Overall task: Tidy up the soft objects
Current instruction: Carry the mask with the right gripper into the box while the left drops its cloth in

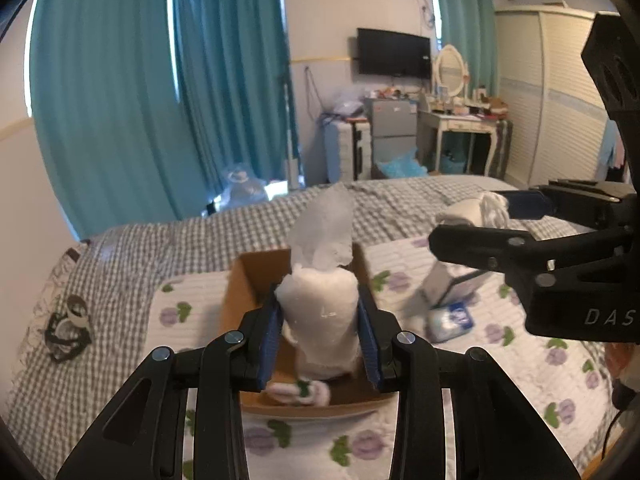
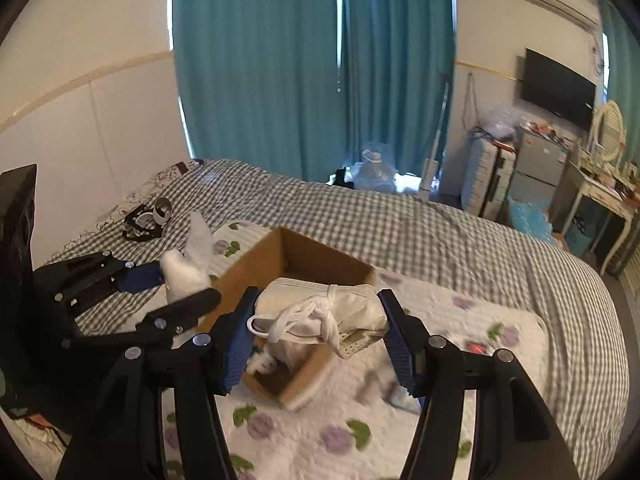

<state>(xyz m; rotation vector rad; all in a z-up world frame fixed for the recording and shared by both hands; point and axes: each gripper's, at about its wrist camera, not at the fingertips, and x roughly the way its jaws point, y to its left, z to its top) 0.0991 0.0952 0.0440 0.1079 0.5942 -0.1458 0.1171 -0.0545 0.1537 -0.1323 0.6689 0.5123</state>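
An open cardboard box sits on a floral quilt on the bed. My left gripper is shut on a white plastic-wrapped soft roll, held upright over the box; it shows at the left of the right wrist view. My right gripper is shut on a white rolled cloth bundle with tied strings, held above the box's near corner; in the left wrist view it is at the right. A small white sock pair lies inside the box.
A white packet and a blue-white tissue pack lie on the quilt right of the box. A tape roll and black straps lie on the checked sheet at the left. Curtains, wall, dresser and wardrobe stand behind the bed.
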